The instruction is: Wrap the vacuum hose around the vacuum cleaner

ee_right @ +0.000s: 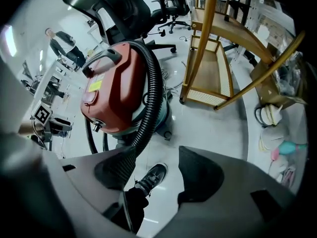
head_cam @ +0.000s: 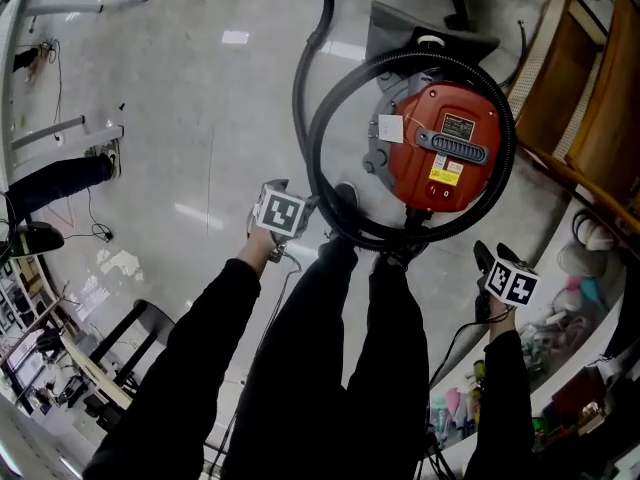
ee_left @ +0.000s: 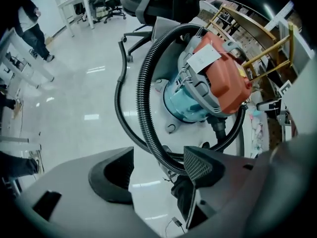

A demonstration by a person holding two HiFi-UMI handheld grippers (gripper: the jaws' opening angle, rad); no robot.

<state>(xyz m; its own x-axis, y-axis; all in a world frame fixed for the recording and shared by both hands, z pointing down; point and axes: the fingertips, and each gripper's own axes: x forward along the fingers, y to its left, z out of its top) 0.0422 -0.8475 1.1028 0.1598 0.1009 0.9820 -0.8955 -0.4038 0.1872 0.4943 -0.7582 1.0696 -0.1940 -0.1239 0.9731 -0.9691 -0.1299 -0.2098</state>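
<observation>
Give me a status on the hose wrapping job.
Done: the hose already rings the vacuum cleaner in one loop. In hand: nothing; the left gripper and right gripper are both open and empty, clear of it. Left: a loose stretch trailing off across the floor apparently needs tucking in.

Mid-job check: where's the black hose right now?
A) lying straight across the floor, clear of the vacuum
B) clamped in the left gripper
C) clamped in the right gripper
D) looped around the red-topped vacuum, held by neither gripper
D: the hose rings the vacuum cleaner, while the left gripper and right gripper both show fingers apart with nothing clamped between them.
</observation>
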